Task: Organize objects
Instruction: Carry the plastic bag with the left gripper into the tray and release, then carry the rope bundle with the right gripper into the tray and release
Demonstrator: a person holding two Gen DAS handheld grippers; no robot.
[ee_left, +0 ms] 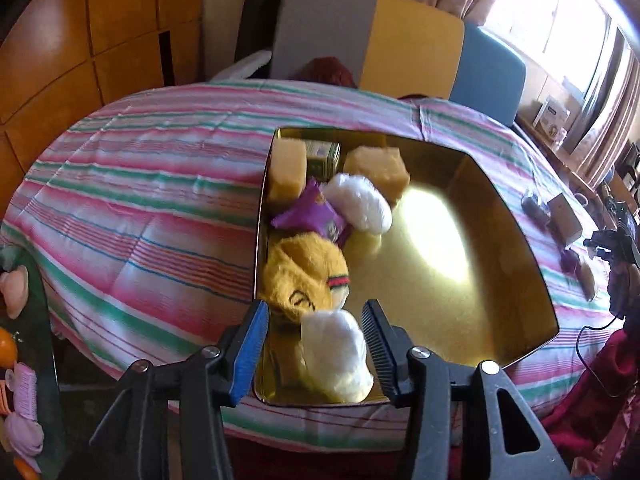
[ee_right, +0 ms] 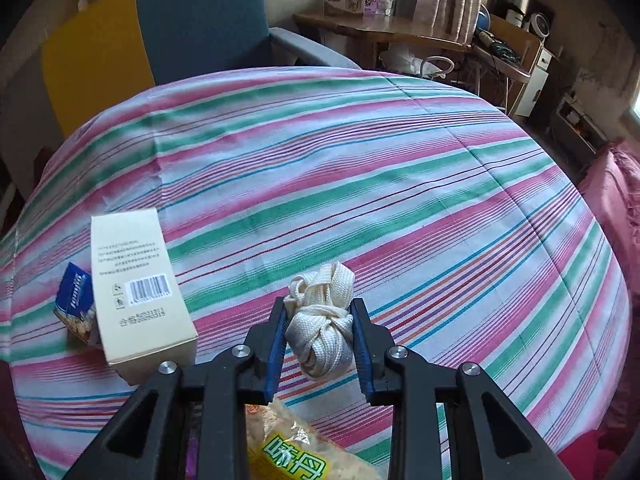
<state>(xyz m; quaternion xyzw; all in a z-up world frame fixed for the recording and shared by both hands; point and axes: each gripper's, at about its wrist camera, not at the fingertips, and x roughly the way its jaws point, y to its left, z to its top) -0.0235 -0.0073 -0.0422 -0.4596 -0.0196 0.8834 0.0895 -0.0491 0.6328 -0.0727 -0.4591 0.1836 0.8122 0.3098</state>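
Observation:
A gold tray (ee_left: 500, 208) lies on the striped tablecloth (ee_left: 152, 208) in the left wrist view. Along its left side sit two yellow sponge blocks (ee_left: 286, 172), a green box (ee_left: 324, 156), a purple packet (ee_left: 312, 216), a white fluffy ball (ee_left: 360, 202) and a yellow plush (ee_left: 304, 276). A second white fluffy ball (ee_left: 336, 356) rests in the tray's near corner between the parted pads of my left gripper (ee_left: 315, 312), which is open. My right gripper (ee_right: 320, 306) is shut on a knotted bundle of white lace (ee_right: 322, 332) just above the cloth.
A cream box with a barcode (ee_right: 140, 284) and a small blue packet (ee_right: 76, 308) lie left of the right gripper. A snack bag (ee_right: 296, 448) lies under it. Chairs (ee_left: 408, 40) stand behind the table. A glass side table with hair clips (ee_left: 24, 392) is at the left.

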